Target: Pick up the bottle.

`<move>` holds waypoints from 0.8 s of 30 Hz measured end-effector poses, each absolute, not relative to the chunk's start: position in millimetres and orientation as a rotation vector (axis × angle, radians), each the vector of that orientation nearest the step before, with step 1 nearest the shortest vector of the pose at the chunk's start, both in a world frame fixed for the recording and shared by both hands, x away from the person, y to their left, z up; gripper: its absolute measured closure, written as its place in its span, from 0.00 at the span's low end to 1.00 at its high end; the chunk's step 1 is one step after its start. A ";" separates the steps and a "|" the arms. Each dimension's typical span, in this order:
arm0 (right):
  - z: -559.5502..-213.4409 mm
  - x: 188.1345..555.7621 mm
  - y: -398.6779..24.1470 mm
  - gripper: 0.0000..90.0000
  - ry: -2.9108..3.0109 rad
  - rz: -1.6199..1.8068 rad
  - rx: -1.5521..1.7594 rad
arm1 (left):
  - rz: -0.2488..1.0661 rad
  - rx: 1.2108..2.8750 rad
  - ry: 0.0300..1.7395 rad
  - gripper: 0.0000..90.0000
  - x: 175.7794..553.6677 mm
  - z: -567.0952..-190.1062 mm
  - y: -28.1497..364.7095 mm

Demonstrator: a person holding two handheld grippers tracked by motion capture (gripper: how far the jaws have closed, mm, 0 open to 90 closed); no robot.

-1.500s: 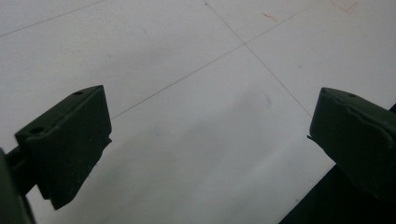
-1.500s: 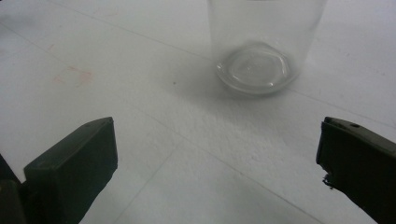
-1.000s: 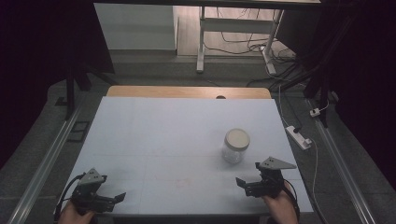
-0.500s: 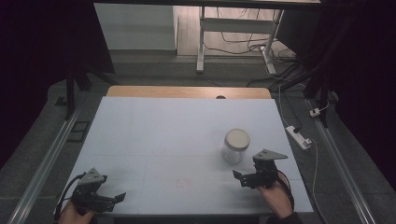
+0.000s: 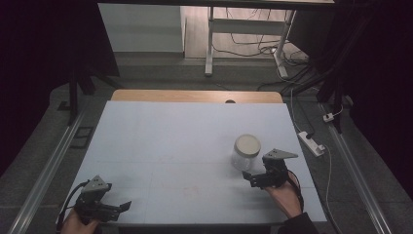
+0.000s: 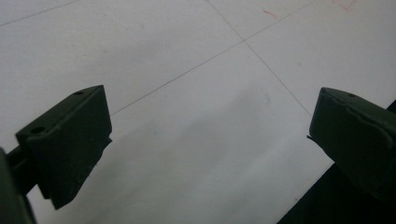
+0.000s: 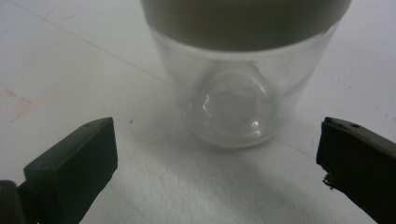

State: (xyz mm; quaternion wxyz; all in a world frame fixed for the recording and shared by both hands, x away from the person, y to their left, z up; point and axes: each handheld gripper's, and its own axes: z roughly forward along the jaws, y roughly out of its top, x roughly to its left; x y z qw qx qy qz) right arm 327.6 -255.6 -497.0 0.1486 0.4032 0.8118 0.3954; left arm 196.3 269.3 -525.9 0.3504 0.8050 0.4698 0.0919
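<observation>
— So where does the jar (image 7: 233, 93) stand?
— Upright, just ahead of the right gripper (image 7: 217, 154), whose jaws gape wide, not touching it.
— And the left gripper (image 6: 210, 140)?
— Wide too, over bare table (image 6: 187, 60).

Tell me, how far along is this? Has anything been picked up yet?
Nothing looks done yet: the lidded glass jar stands upright on the white table, untouched. In hand: the right gripper is open, its jaws aimed at the jar just ahead. The left gripper waits open near the table's front edge. Grasping and everything after remains.
</observation>
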 end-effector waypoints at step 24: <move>-505.3 369.2 -235.0 0.00 2.310 1.173 1.180 | 0.234 2.085 1.216 0.00 196.5 -526.0 269.4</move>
